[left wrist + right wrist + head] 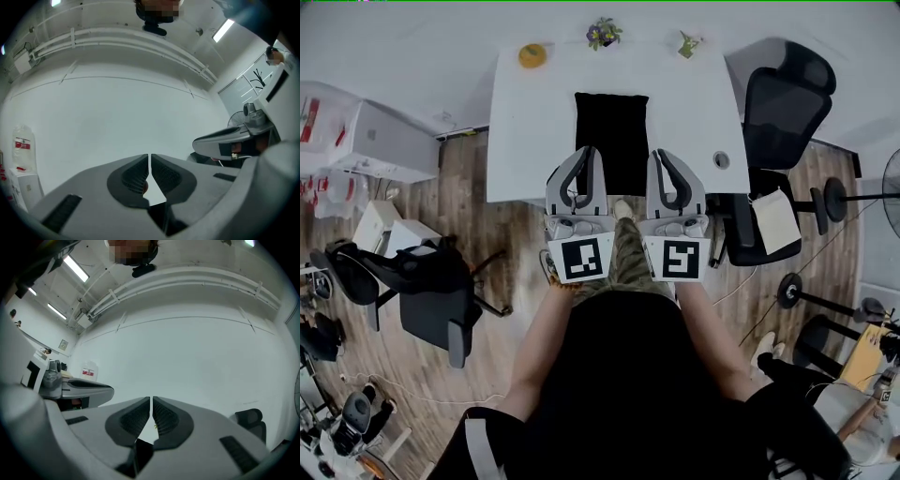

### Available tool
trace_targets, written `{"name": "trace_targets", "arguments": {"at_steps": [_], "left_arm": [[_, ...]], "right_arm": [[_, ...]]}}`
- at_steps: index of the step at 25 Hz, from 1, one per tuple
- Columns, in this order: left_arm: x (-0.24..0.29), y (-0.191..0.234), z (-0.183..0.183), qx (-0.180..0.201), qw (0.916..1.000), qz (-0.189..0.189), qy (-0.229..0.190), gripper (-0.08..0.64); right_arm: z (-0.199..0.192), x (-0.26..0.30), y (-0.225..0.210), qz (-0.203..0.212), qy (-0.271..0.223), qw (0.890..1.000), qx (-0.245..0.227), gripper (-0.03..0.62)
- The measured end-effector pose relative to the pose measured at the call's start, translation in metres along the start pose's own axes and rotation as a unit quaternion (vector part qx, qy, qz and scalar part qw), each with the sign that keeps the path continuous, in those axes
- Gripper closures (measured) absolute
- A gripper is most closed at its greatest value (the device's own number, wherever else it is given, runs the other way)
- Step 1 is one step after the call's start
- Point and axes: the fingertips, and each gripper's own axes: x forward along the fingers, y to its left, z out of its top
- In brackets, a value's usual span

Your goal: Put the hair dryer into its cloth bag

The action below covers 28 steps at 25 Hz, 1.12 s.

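The left gripper [586,155] and right gripper [662,155] hovered at the white table's [525,141] near edge, jaws closed and empty. The flat black rectangular cloth bag [611,131] lay just ahead; no hair dryer showed. Opening the jaws before reaching would likely help.

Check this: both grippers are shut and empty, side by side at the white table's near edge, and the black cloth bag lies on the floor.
One thing is wrong: the head view shows the black cloth bag lying flat on the white table, not on the floor. The left gripper and right gripper are indeed shut, empty and side by side at its near edge.
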Motion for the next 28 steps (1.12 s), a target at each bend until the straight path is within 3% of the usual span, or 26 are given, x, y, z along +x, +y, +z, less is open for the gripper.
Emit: {"name": "trace_targets", "arguments": {"at_steps": [5,13,18,28], "left_arm": [[-0.006,-0.002,-0.017,0.017,0.9997,-0.012,0.013,0.523],[-0.008,0.002,-0.030,-0.009,0.9997,-0.009,0.019,0.523],[-0.006,0.009,-0.035,-0.028,0.9994,-0.002,0.021,0.523],[0.005,0.017,-0.043,-0.029,0.9990,-0.001,0.033,0.523]], "right_arm": [[-0.014,-0.001,0.011,0.012,0.013,1.000,-0.011,0.554],[-0.029,-0.001,0.013,0.016,0.044,0.999,-0.016,0.555],[-0.040,0.001,0.000,0.007,0.067,0.997,-0.025,0.555],[-0.054,0.009,-0.035,-0.021,0.083,0.996,-0.023,0.555]]}}
